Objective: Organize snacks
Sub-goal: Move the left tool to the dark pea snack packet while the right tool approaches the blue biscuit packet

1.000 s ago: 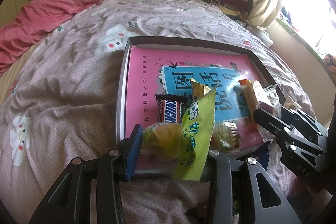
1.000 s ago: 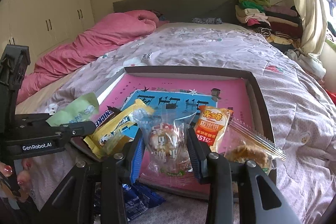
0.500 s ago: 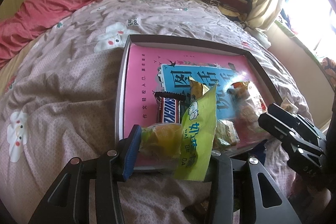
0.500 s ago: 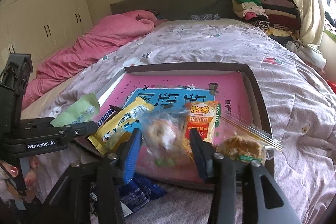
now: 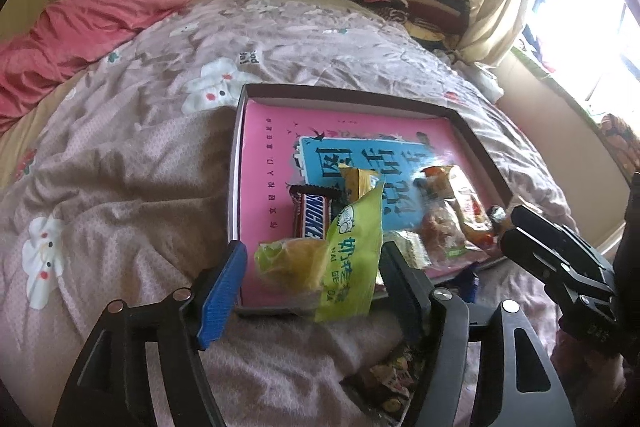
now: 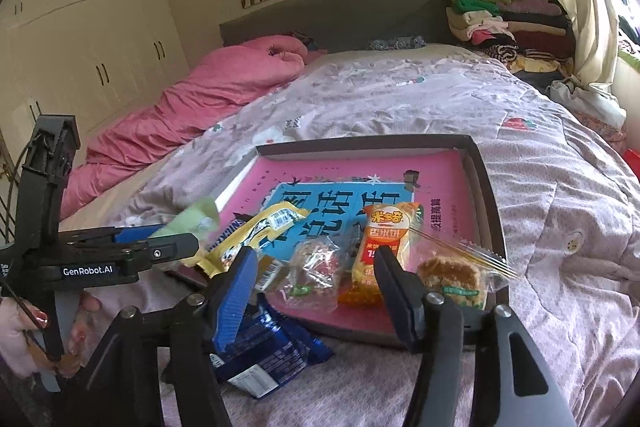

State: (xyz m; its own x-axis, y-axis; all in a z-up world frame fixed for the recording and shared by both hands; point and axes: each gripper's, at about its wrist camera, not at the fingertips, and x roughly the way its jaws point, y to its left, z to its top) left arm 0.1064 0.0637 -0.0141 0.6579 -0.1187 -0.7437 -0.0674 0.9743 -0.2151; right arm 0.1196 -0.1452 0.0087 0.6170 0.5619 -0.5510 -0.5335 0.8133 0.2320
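Both tongs have just been opening. The left tongs (image 5: 310, 277) release the green packet (image 5: 352, 251) at the tray's (image 5: 344, 95) near edge; the right tongs (image 6: 316, 267) free the clear packet (image 6: 316, 273). A blue packet (image 6: 264, 355) remains on the bed, apparently unsorted.

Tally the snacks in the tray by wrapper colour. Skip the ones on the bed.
Green pack: 1
Yellow bar: 1
Brown Snickers: 1
Orange pack: 1
Clear: 3: pastry, cake, half-hidden pack
Total: 7
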